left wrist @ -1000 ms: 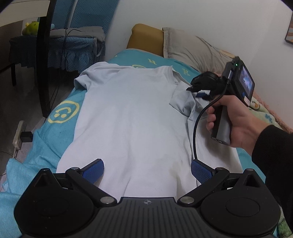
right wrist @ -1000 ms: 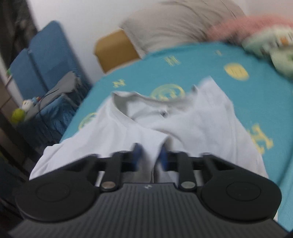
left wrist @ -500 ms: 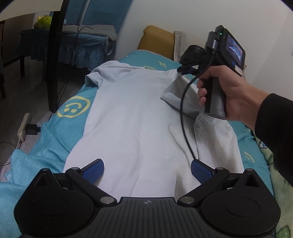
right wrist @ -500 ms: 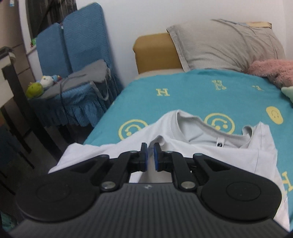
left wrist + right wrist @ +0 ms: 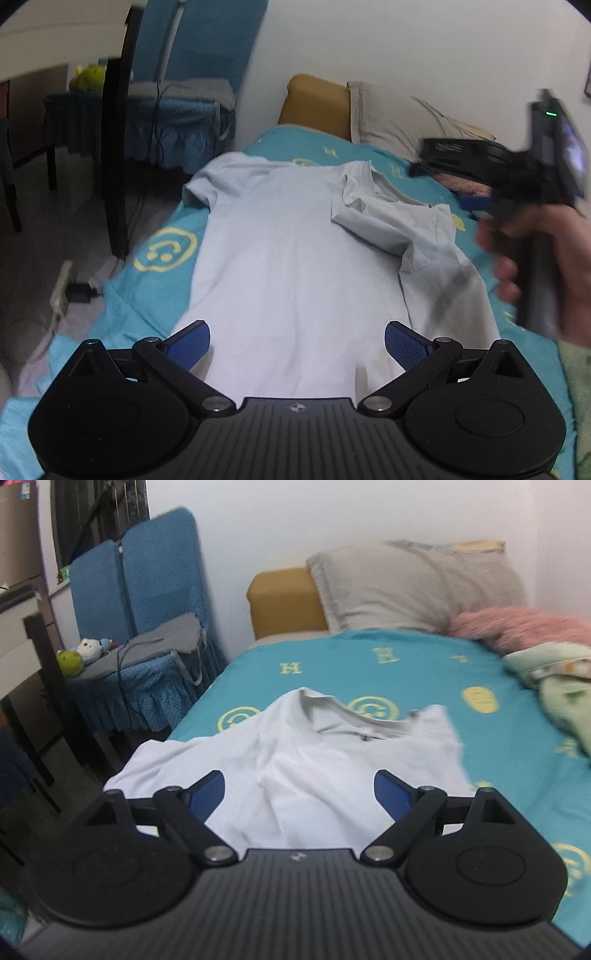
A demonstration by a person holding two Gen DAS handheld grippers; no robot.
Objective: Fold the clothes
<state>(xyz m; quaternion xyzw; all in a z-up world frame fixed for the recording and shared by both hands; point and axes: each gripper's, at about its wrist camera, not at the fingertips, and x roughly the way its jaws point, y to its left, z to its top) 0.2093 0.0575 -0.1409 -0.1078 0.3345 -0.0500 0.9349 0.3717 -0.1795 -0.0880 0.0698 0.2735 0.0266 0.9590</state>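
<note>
Here the left gripper (image 5: 297, 341) hangs released over the hem of the white T-shirt (image 5: 291, 258) lying flat on the bed (image 5: 162, 291). The right gripper (image 5: 299, 794) is opening, nothing between its pads, so the loosely folded sleeve (image 5: 373, 221) could spring back or bunch

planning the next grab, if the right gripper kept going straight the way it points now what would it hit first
Probably the white t-shirt on the bed: the right gripper, jaws opening and nothing between them, aims down at its folded-over chest, though depth is unclear.
</note>
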